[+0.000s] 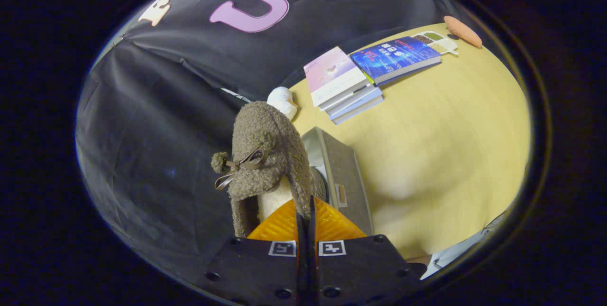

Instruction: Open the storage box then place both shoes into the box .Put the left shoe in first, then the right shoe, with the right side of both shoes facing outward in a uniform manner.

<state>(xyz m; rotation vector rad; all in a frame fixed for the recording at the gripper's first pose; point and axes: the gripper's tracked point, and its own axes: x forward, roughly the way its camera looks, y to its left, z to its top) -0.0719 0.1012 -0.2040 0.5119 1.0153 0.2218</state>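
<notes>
**Shoe lifted, box just beyond — carry step under way**

Progress, as judged from this view: one brown fuzzy bootie with a thin brown ribbon bow and pale lining [265,154] is up off the bench, hanging from the hand-held gripper [307,216]. The grey fabric-covered storage box [344,173] sits directly beyond and slightly to the right of the fingers, on the pale yellow wooden bench [450,130]. Its near wall and a small tag are visible; whether the lid is fully off, I cannot tell, as the shoe covers the opening. Whether this is the left or right shoe is also unclear. No second shoe identified with confidence; a small white fluffy object [283,101] lies past the bootie. Remaining work, as a judgement: lower this shoe into the box with its right side outward, and handle the other shoe if not already in.

Gripper state: fingers drawn nearly together, only a thin slit between them, pinching the rim of the bootie's collar. Both pads press on it.

Farther ahead: a stack of books [351,85] on the bench.
</notes>
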